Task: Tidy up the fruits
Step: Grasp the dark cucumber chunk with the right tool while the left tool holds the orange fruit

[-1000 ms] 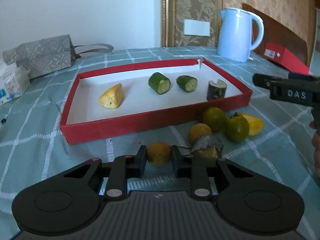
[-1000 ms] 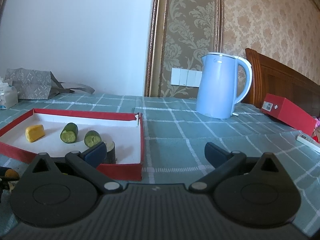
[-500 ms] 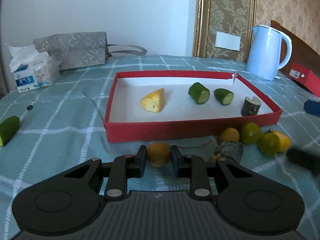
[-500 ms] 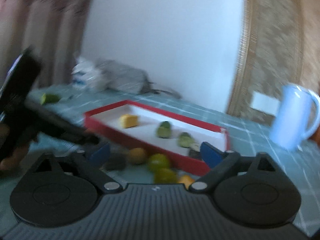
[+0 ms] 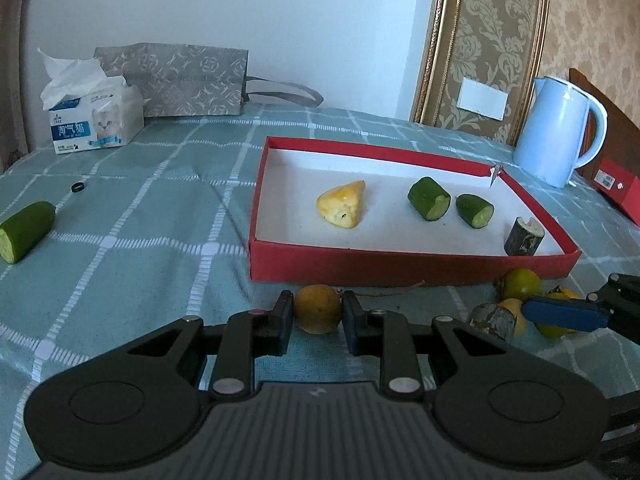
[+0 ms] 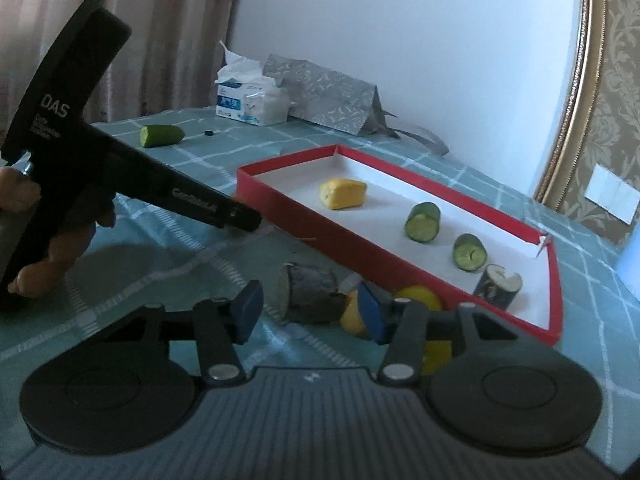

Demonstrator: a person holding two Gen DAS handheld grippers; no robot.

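My left gripper [image 5: 316,316] is shut on a round orange fruit [image 5: 318,308] just in front of the red tray [image 5: 400,268]. The tray holds a yellow piece [image 5: 342,204], two cucumber pieces [image 5: 430,199] and a dark stub [image 5: 523,237]. My right gripper [image 6: 308,314] is closing, and a grey-brown chunk [image 6: 310,292] sits between its blue pads with small gaps on both sides. Yellow fruit [image 6: 354,314] lies behind its right pad. In the left wrist view one blue finger [image 5: 564,314] of it reaches into the fruit pile beside a green citrus [image 5: 520,283].
A cucumber half [image 5: 26,232] and a small black ring [image 5: 78,187] lie on the checked cloth at the left. A tissue pack [image 5: 94,120] and grey paper bag [image 5: 180,80] stand at the back, a blue kettle [image 5: 556,140] and red box [image 5: 616,192] at the right.
The right gripper swung left from the kettle to the fruit pile and its jaws narrowed around the grey-brown chunk. The left gripper kept the orange fruit and shifted left along the tray's front.
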